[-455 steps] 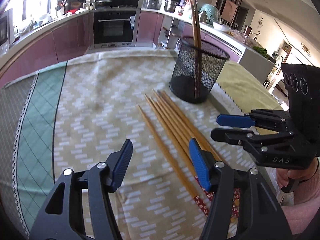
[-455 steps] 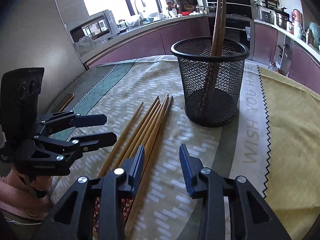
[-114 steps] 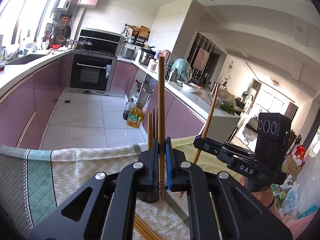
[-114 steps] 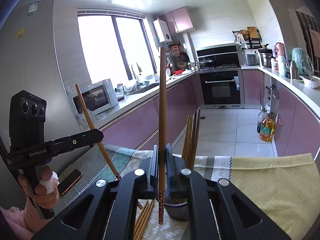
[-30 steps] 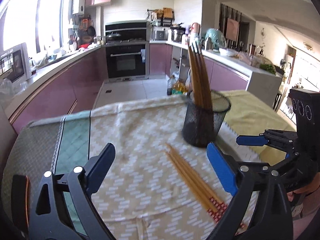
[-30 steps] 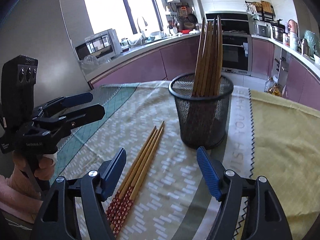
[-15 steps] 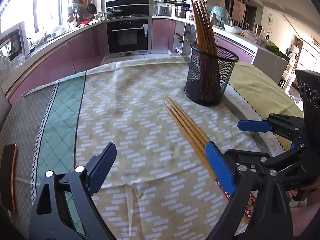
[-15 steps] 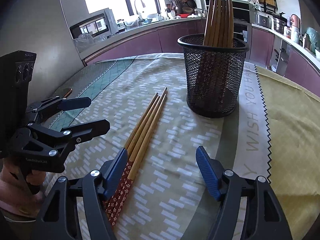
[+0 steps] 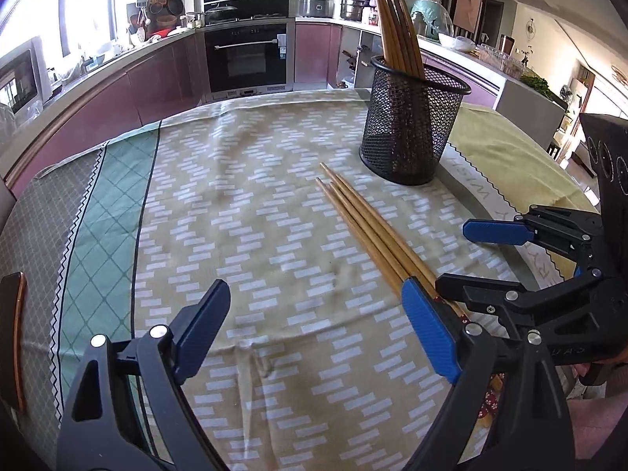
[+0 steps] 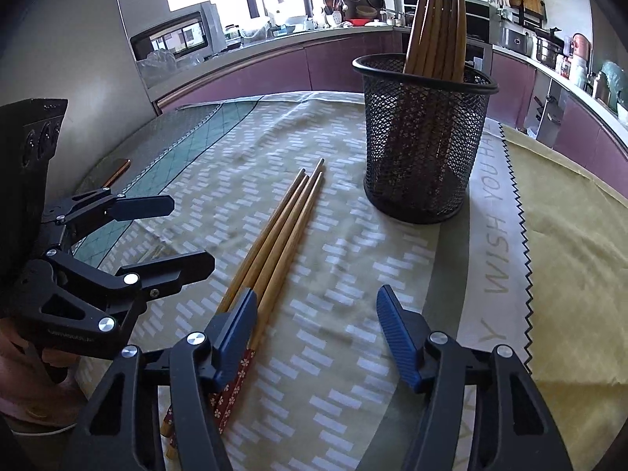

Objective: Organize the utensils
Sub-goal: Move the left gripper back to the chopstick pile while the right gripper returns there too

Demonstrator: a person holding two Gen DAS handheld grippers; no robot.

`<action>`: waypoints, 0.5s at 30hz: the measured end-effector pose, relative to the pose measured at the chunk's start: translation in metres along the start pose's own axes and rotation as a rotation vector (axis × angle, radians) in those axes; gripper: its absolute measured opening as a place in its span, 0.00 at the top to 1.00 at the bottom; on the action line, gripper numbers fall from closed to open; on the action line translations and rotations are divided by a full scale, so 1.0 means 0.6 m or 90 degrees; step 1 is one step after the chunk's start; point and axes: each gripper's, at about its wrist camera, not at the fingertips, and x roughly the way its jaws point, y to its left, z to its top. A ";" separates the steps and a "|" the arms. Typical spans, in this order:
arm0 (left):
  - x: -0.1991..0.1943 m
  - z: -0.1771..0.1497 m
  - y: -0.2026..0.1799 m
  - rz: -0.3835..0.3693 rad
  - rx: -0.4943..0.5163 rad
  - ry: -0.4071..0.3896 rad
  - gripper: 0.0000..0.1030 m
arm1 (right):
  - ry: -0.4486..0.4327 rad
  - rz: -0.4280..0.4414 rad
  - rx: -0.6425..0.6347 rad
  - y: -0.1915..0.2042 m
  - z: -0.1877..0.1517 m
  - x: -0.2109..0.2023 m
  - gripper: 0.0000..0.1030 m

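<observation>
Bare tablecloth (image 9: 243,235) beside chopsticks (image 9: 369,231)

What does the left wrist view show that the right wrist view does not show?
Only the left wrist view: the oven under the counter, and the right gripper seen from the side, open.

Only the right wrist view: the microwave, the printed words on the cloth, and the left gripper seen from the side, open.

Both: the mesh cup holding upright chopsticks, the loose chopsticks lying on the cloth beside it, and the phone near the table edge.
</observation>
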 end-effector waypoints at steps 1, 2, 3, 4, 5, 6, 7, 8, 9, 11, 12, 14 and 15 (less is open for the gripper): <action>0.001 -0.001 0.001 -0.002 0.000 0.002 0.15 | 0.000 -0.002 0.000 0.000 0.000 0.001 0.42; 0.002 -0.001 0.001 -0.002 0.000 0.002 0.15 | 0.001 -0.005 -0.001 0.000 0.000 0.001 0.43; 0.002 -0.001 0.001 -0.002 0.001 0.003 0.15 | 0.001 -0.008 -0.001 0.001 0.001 0.002 0.44; 0.003 -0.002 0.001 -0.005 0.000 0.004 0.15 | 0.002 -0.009 0.000 0.001 0.002 0.002 0.44; 0.003 -0.003 0.001 -0.009 -0.001 0.005 0.15 | 0.002 -0.010 -0.001 0.001 0.002 0.003 0.45; 0.004 -0.003 0.001 -0.012 -0.002 0.006 0.15 | 0.002 -0.011 0.000 0.002 0.002 0.003 0.45; 0.004 -0.002 0.001 -0.013 -0.001 0.006 0.15 | 0.002 -0.012 0.001 0.002 0.002 0.003 0.46; 0.004 -0.002 0.000 -0.014 0.000 0.006 0.15 | 0.001 -0.012 0.002 0.000 0.001 0.003 0.48; 0.005 -0.002 0.000 -0.015 0.001 0.007 0.15 | 0.001 -0.013 0.004 -0.001 0.002 0.003 0.48; 0.006 -0.001 -0.001 -0.019 0.000 0.009 0.16 | 0.001 -0.012 0.008 -0.004 0.003 0.002 0.50; 0.008 -0.001 -0.002 -0.021 0.000 0.011 0.16 | 0.001 -0.011 0.009 -0.005 0.003 0.003 0.51; 0.010 0.001 -0.004 -0.019 0.002 0.014 0.16 | 0.001 -0.010 0.011 -0.007 0.003 0.002 0.52; 0.012 0.002 -0.006 -0.019 0.003 0.016 0.17 | 0.000 -0.009 0.012 -0.008 0.003 0.001 0.52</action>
